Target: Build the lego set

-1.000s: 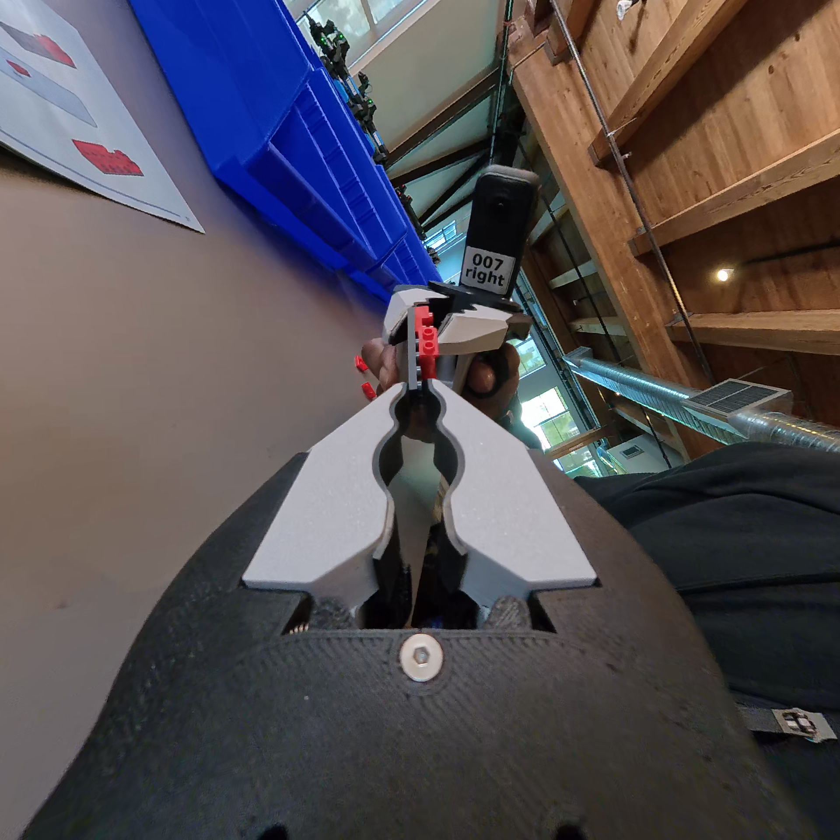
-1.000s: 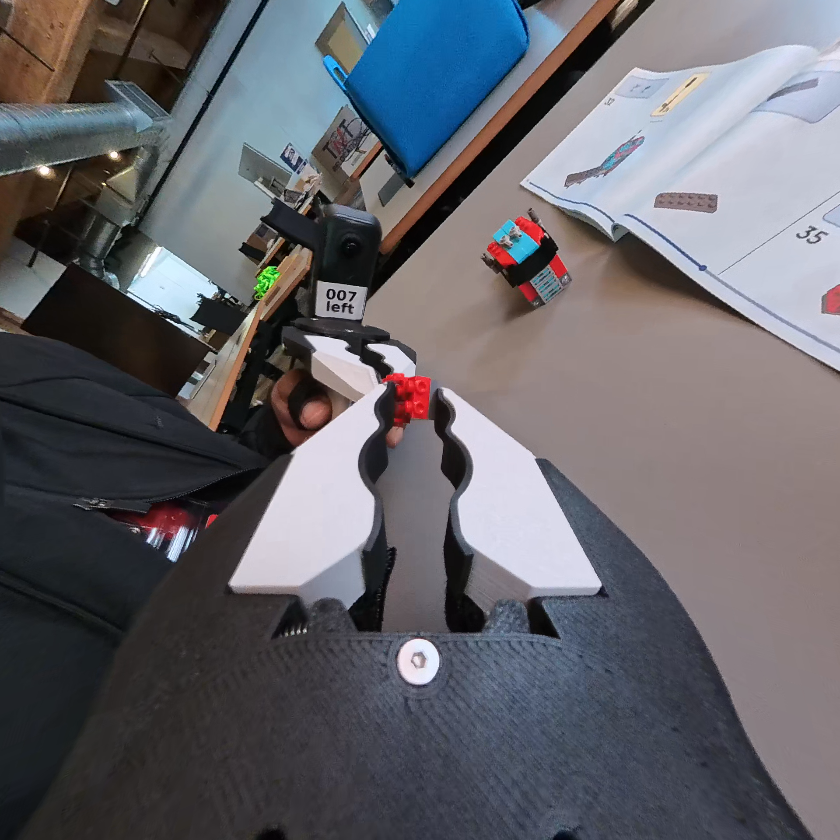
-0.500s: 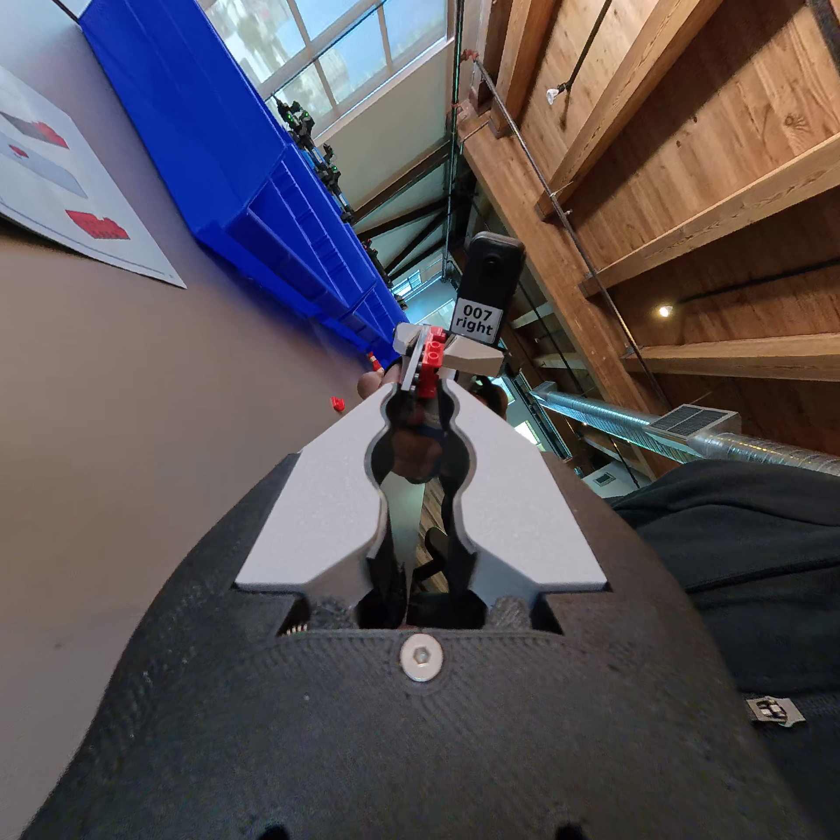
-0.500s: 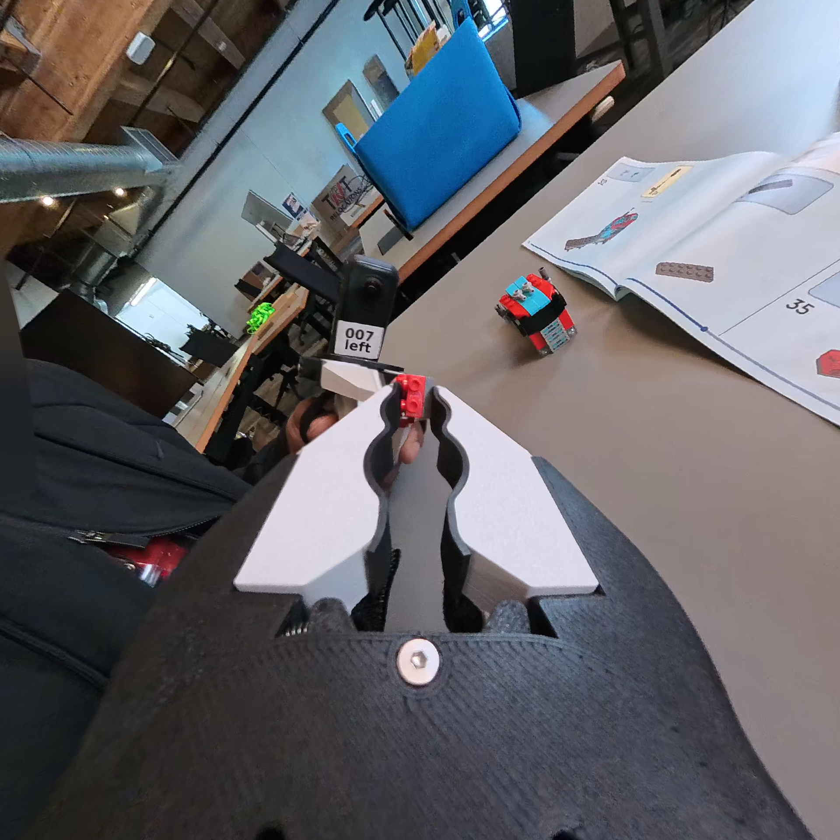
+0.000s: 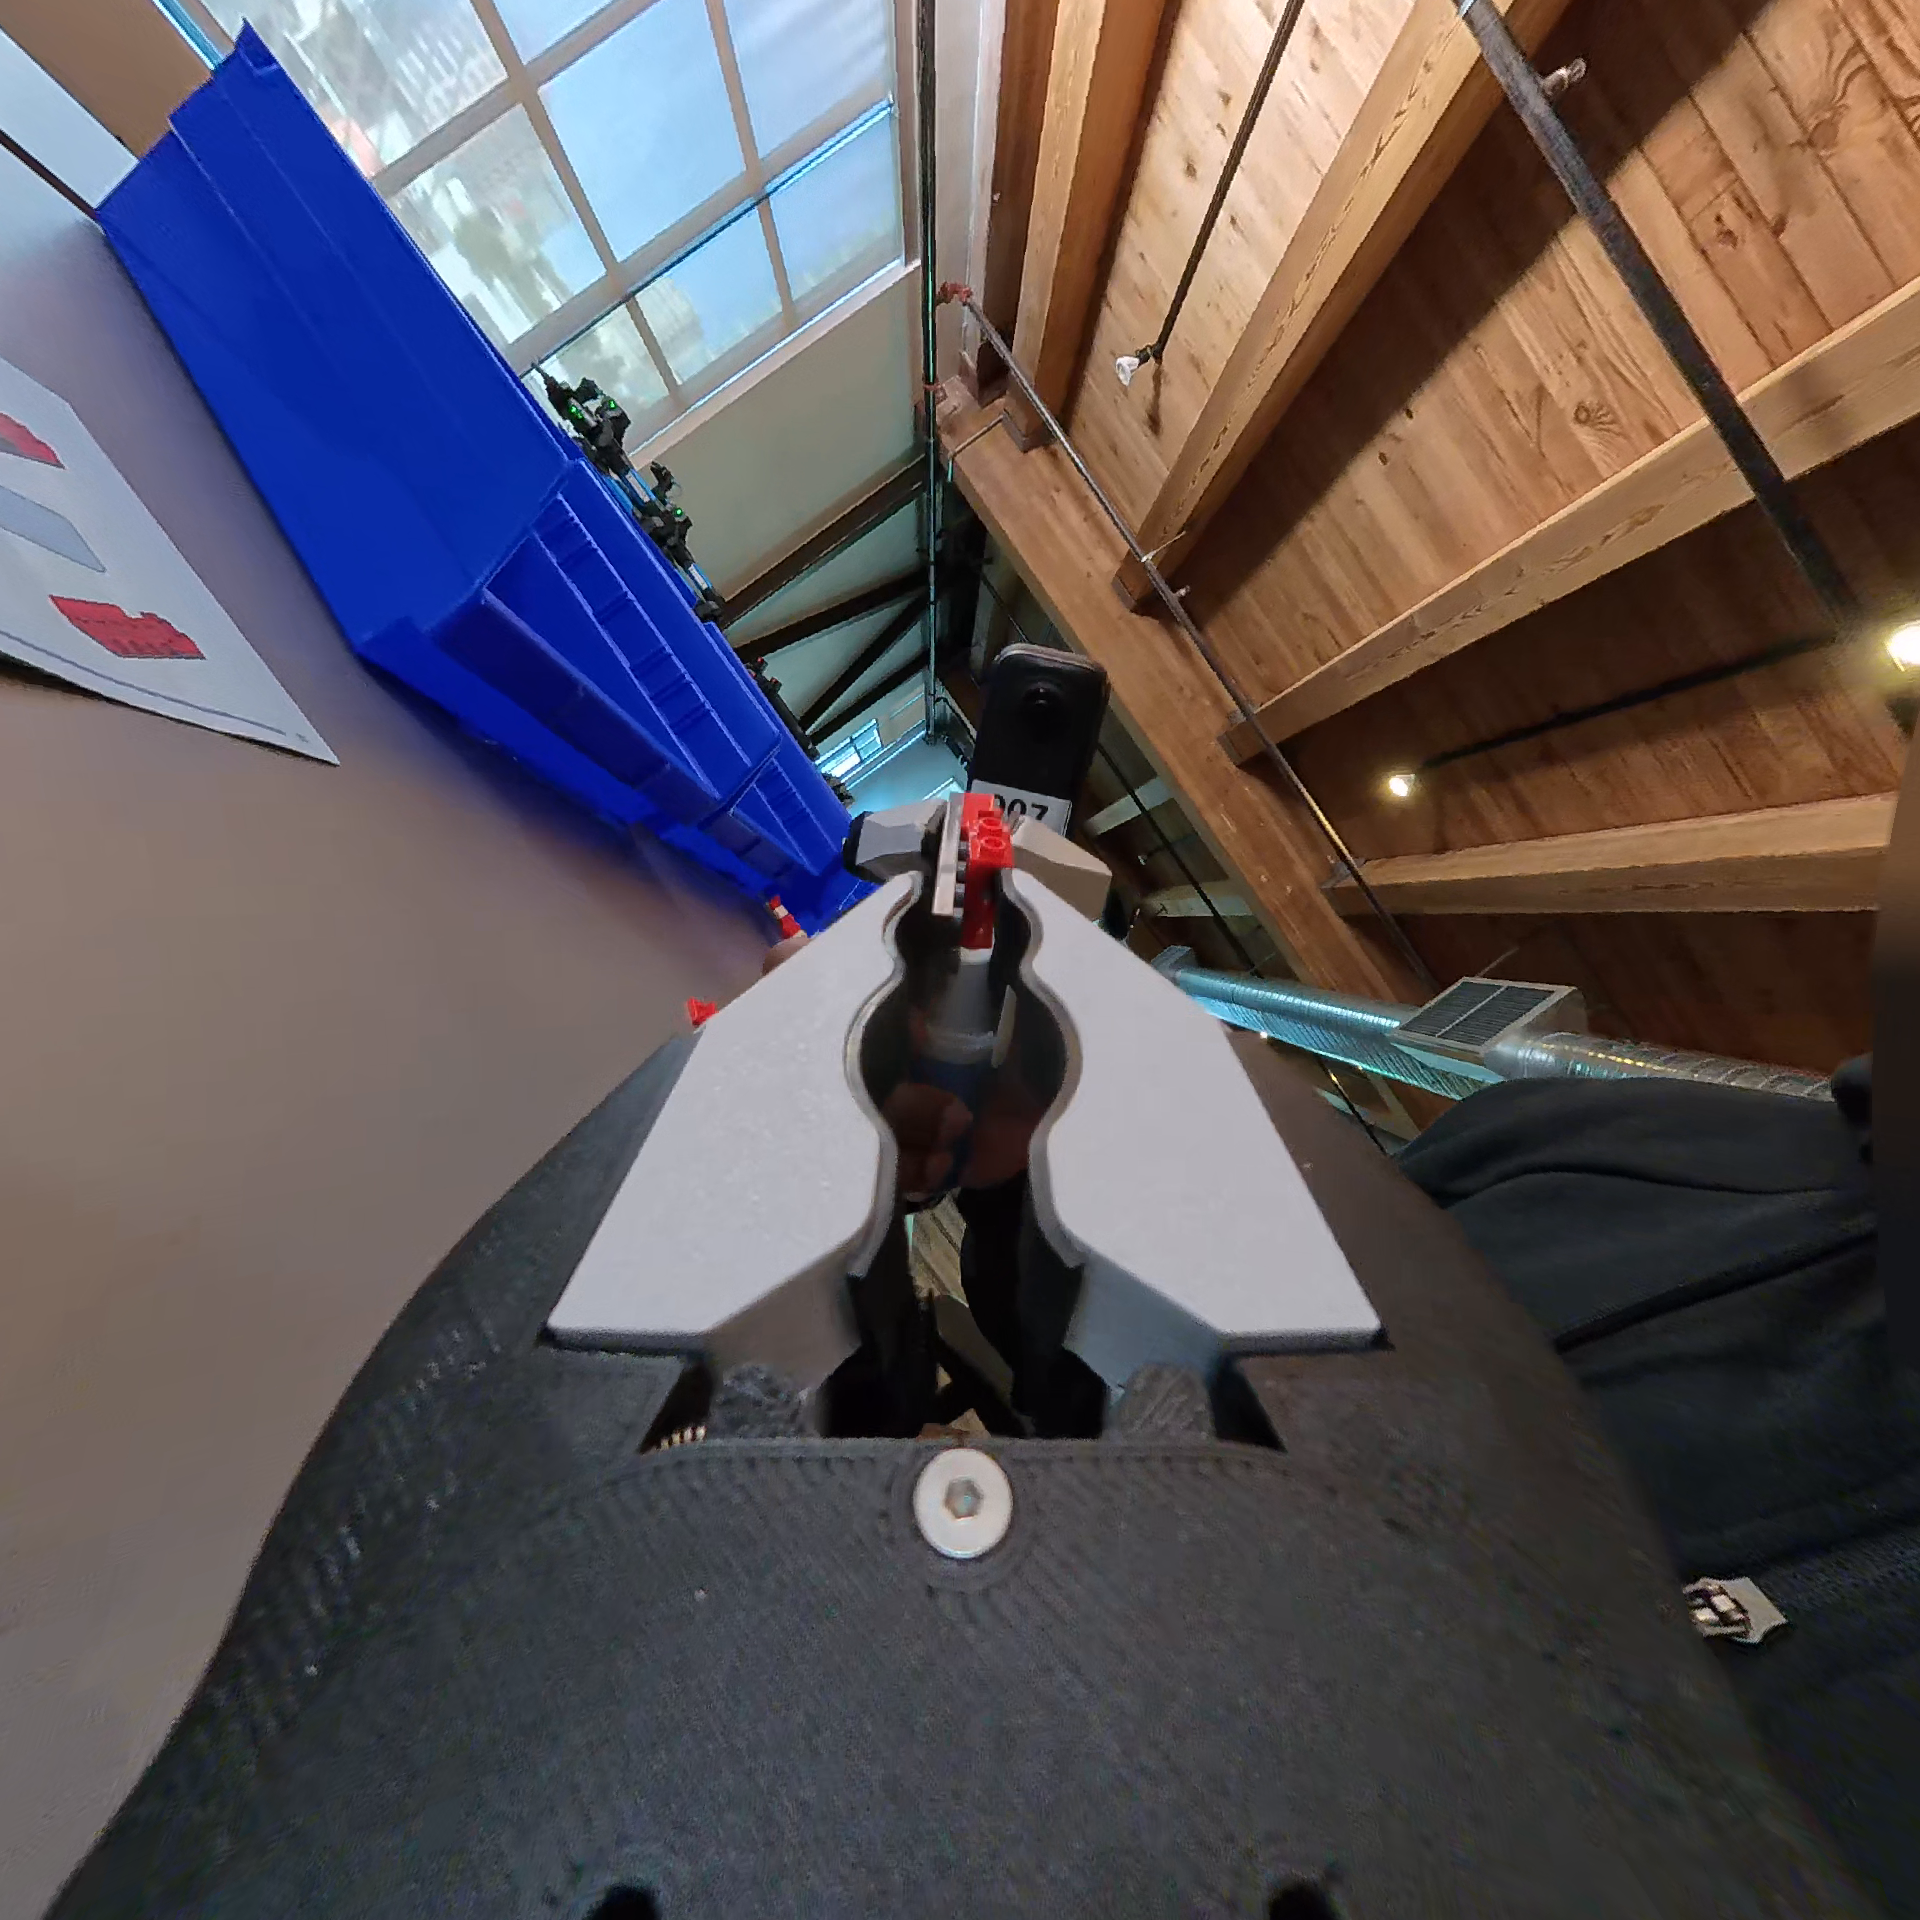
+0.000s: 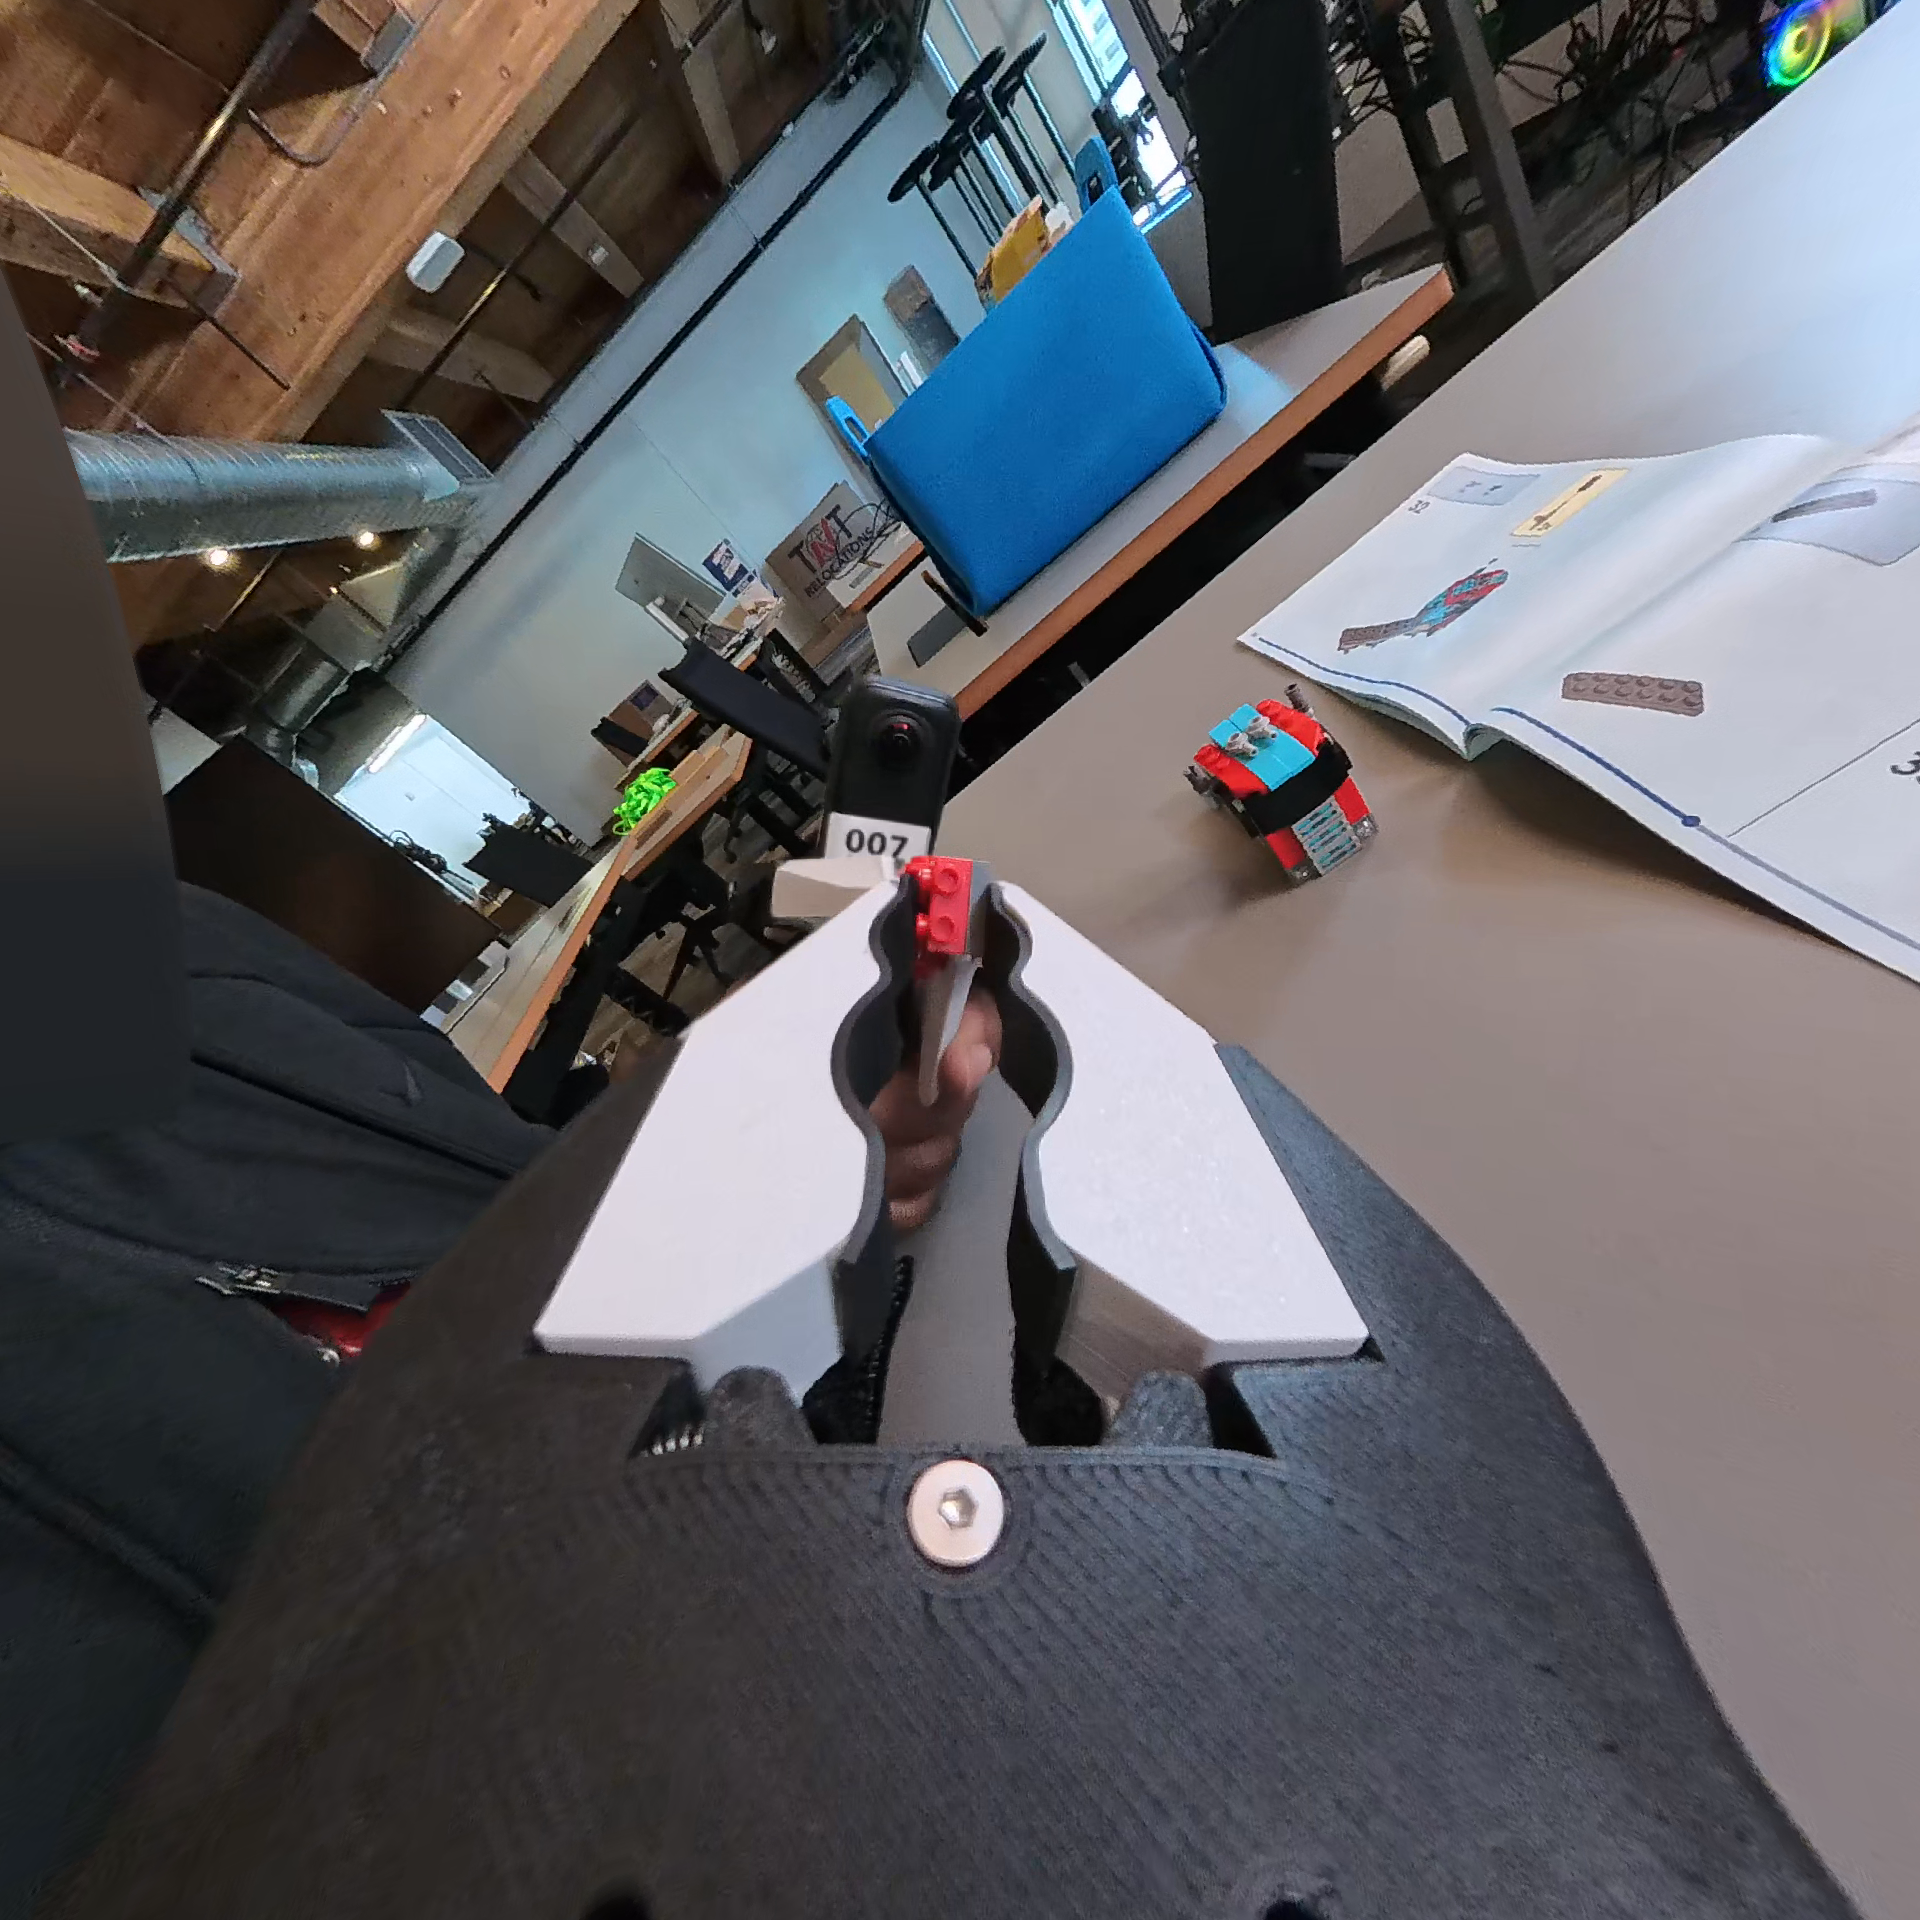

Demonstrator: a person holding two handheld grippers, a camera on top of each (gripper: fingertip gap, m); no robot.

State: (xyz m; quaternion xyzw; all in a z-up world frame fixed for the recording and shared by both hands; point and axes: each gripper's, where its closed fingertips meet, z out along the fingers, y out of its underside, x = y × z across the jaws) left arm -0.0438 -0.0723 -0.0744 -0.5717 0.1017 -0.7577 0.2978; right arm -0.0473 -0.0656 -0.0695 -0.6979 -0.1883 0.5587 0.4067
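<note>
A small lego assembly, a red brick on a thin grey plate, hangs in the air between my two grippers, which face each other tip to tip. My left gripper is shut on its near end, the grey plate against one pad and the red brick against the other. My right gripper is shut on the same assembly from the other side. In the right wrist view the studs face left and the grey plate lies against the right pad. One finger of the left gripper shows just behind it.
Blue bins and a printed sheet lie on the brown table, with a small red piece nearby. A red, blue and black lego truck and an open instruction booklet lie to the right. A person's dark jacket is close by. Both grippers' tips are close together, under 4 cm apart.
My left gripper, first shut on the thin grey plate, opened and closed again on the wider assembly. My right gripper closed onto it. Both grippers tilted upward.
</note>
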